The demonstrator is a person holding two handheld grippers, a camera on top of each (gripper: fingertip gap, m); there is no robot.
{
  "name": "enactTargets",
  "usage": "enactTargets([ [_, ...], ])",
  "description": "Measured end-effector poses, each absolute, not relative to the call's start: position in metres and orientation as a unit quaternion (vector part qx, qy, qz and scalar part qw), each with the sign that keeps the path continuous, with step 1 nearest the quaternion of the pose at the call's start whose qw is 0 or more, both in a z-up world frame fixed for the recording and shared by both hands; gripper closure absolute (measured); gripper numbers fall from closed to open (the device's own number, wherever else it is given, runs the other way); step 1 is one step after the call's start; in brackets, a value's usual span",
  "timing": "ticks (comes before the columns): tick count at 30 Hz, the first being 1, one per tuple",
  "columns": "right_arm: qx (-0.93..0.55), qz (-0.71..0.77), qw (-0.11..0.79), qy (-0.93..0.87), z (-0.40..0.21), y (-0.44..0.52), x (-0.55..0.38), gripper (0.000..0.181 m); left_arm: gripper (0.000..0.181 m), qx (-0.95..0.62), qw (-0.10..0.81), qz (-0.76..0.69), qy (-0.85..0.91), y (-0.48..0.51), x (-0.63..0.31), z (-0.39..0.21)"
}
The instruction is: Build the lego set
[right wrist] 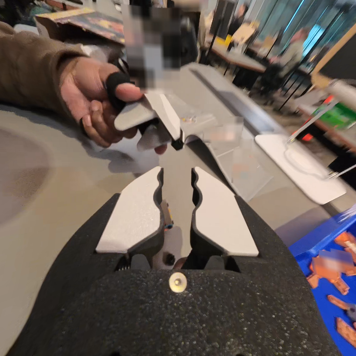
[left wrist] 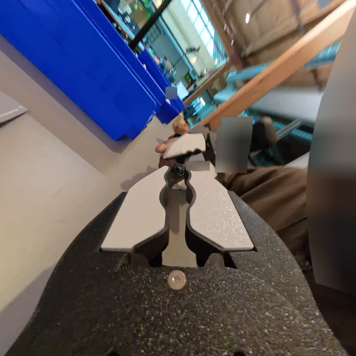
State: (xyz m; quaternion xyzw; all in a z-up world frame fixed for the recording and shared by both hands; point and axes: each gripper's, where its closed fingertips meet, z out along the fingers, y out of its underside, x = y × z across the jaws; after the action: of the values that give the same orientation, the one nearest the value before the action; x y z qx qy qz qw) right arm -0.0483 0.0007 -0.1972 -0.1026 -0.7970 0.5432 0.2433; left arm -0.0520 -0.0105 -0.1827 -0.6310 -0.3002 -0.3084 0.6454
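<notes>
My left gripper (left wrist: 177,171) is shut on a small black Lego piece (left wrist: 177,170) pinched at its fingertips, held above the grey table (left wrist: 48,183). In the right wrist view the left gripper (right wrist: 178,143) shows in a person's hand (right wrist: 90,107), with the black piece (right wrist: 177,144) at its tip. My right gripper (right wrist: 177,169) is open and empty, pointing at the left one from a short distance; it also shows in the left wrist view (left wrist: 185,146). A small grey, orange and blue Lego assembly (right wrist: 167,216) shows between the right fingers, low by the left finger.
Blue bins (left wrist: 86,67) stand along the table's far side. A blue bin (right wrist: 308,256) with several orange pieces (right wrist: 339,269) is at the lower right. A white board (right wrist: 289,165) and a clear plastic holder (right wrist: 248,169) lie ahead. A brown sleeve (left wrist: 269,192) is to the right. The grippers are tip to tip, or close to it.
</notes>
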Motion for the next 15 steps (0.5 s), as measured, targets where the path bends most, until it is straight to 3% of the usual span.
enactTargets([
  [6, -0.047, 0.521, 0.368, -0.769, -0.187, -0.006, -0.055, 0.157, 0.168, -0.548, 0.643, -0.366, -0.39, -0.003, -0.058, -0.187],
  [15, -0.043, 0.516, 0.367, -0.773, -0.192, -0.009, -0.057, 0.171, 0.168, -0.536, 0.636, -0.386, -0.399, 0.003, -0.051, -0.189],
])
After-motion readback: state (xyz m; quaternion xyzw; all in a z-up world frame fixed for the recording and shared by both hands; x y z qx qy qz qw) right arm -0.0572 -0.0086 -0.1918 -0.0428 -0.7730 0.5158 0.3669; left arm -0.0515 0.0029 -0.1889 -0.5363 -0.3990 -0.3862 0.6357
